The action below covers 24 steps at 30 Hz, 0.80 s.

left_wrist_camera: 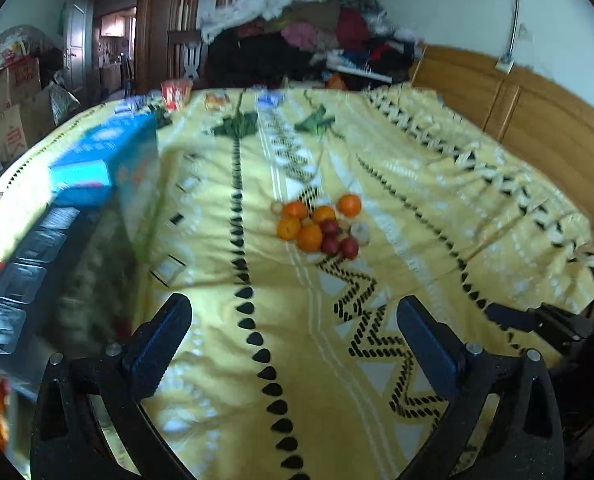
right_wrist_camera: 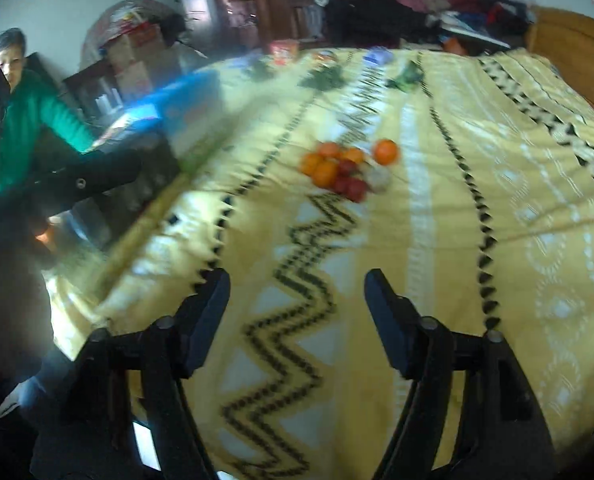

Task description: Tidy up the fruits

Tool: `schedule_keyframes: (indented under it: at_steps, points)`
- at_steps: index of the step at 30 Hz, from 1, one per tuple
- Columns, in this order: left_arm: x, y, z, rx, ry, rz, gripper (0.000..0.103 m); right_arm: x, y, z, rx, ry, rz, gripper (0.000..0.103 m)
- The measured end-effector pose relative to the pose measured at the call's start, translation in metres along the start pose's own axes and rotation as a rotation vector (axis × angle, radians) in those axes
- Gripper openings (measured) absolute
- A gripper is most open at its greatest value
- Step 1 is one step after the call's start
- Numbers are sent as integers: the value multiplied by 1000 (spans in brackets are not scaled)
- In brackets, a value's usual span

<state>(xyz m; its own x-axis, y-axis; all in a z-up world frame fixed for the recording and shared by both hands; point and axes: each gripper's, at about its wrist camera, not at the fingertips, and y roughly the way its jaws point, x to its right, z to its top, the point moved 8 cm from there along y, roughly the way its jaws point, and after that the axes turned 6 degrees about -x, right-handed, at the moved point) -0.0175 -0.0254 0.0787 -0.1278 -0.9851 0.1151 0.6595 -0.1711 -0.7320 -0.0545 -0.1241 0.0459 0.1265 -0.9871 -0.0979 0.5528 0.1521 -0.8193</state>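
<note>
A small pile of fruit lies on the yellow patterned bedspread (left_wrist_camera: 225,280): several oranges (left_wrist_camera: 309,237), with one orange (left_wrist_camera: 349,205) set a little apart, a few small red fruits (left_wrist_camera: 339,242) and a pale round one (left_wrist_camera: 360,232). My left gripper (left_wrist_camera: 293,320) is open and empty, well short of the pile. In the right wrist view the same pile of oranges (right_wrist_camera: 324,172) and red fruits (right_wrist_camera: 353,186) lies ahead. My right gripper (right_wrist_camera: 297,292) is open and empty, also short of it. The right gripper's tip (left_wrist_camera: 537,320) shows at the left view's right edge.
A blue box (left_wrist_camera: 109,156) and a dark compartmented tray (left_wrist_camera: 21,280) sit on the bed's left side. Small packets (left_wrist_camera: 175,94) and green leafy items (left_wrist_camera: 237,124) lie at the far edge. A wooden headboard (left_wrist_camera: 537,120) runs along the right. A person in green (right_wrist_camera: 29,120) stands at the left.
</note>
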Motion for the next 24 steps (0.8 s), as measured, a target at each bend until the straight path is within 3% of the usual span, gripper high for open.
schedule_keyframes:
  at_steps: [4, 7, 11, 18, 24]
  points:
    - [-7, 63, -21, -87, -2, 87, 103, 42, 51, -7, -79, 46, -64, 74]
    - [-20, 95, -38, -160, -52, 108, 103, 63, 78, -11, -121, 65, -108, 74]
    - [-28, 127, -63, -228, -50, 146, 103, 74, 93, -22, -113, 76, -120, 81]
    - [-29, 128, -62, -209, -54, 149, 103, 72, 98, -27, -103, 50, -93, 101]
    - [-30, 133, -59, -210, -56, 142, 103, 72, 101, -25, -106, 45, -95, 103]
